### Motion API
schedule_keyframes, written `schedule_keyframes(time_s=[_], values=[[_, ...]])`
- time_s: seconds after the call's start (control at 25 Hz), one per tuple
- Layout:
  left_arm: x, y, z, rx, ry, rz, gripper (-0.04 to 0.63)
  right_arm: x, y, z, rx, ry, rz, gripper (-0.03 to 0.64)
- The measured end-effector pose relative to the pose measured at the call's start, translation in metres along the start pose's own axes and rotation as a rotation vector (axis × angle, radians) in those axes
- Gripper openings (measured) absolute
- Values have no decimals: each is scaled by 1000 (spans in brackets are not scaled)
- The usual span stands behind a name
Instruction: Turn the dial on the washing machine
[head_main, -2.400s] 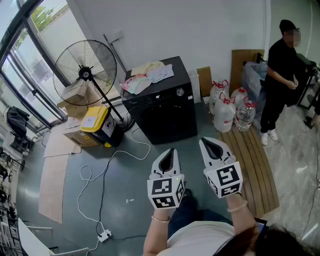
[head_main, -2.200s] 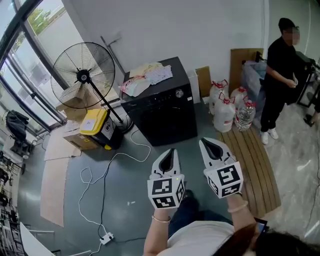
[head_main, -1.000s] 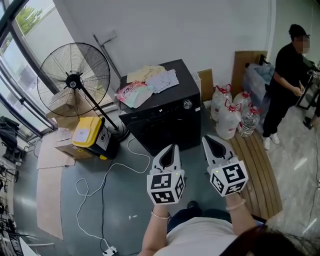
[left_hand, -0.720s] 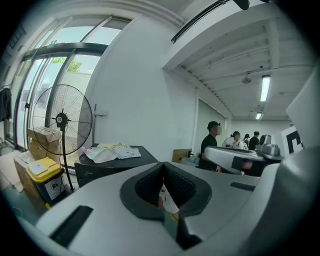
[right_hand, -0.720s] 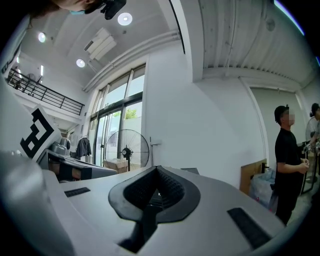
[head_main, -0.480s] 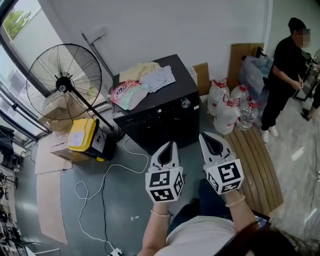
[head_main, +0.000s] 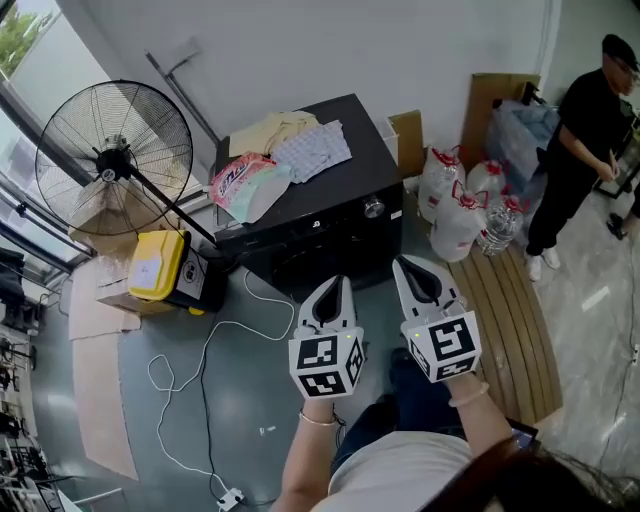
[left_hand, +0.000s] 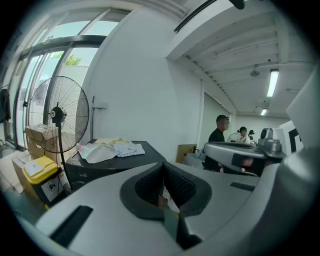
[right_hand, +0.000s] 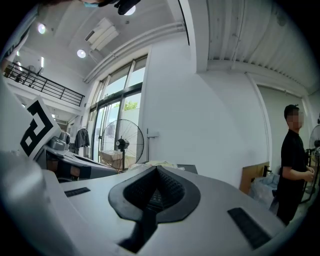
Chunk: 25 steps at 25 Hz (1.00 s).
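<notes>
While the dial (head_main: 374, 208) sits at the upper right of the black washing machine (head_main: 352, 172) front, it lies ahead of both hand-held grippers and between their tips, touched by neither. The left hand-held gripper (head_main: 337, 289) is clenched on nothing, its jaws pressed together and pointing at the machine's lower front. The right hand-held gripper (head_main: 404, 270), just beside it, is likewise clenched and empty, its tip nearest the dial. Beyond the left one, folded clothes (head_main: 296, 141) and a pink packet (head_main: 236, 178) lie on the machine's top. Further to its left stand a pedestal fan (head_main: 110, 155) and a yellow box (head_main: 155, 265), with a white cable (head_main: 212, 345) on the floor. Ahead and to the right of the right one are water jugs (head_main: 455, 214), and beyond them a person in black (head_main: 588, 125)
</notes>
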<state>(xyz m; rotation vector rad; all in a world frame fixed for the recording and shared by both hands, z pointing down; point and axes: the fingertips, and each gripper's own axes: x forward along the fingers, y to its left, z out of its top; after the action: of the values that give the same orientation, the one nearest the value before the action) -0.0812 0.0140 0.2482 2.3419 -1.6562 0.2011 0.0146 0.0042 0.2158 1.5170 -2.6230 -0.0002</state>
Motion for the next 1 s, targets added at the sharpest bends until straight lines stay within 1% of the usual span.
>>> schedule_keyframes(time_s=[0.2,0.44,0.8,1.0], values=[[36,16,0,-4,8,30,18,37,-21,-15,-11,34,23,23],[78,33,-8,-9,24,70,18,77,-44,-34,-48,70,58,23],[133,57,-30,-32,41,125,18,124,-70,-68,-83,122,114,23],[150,69,-46,-33,63,141,18,143,-77,-85,-100,146,128,23]])
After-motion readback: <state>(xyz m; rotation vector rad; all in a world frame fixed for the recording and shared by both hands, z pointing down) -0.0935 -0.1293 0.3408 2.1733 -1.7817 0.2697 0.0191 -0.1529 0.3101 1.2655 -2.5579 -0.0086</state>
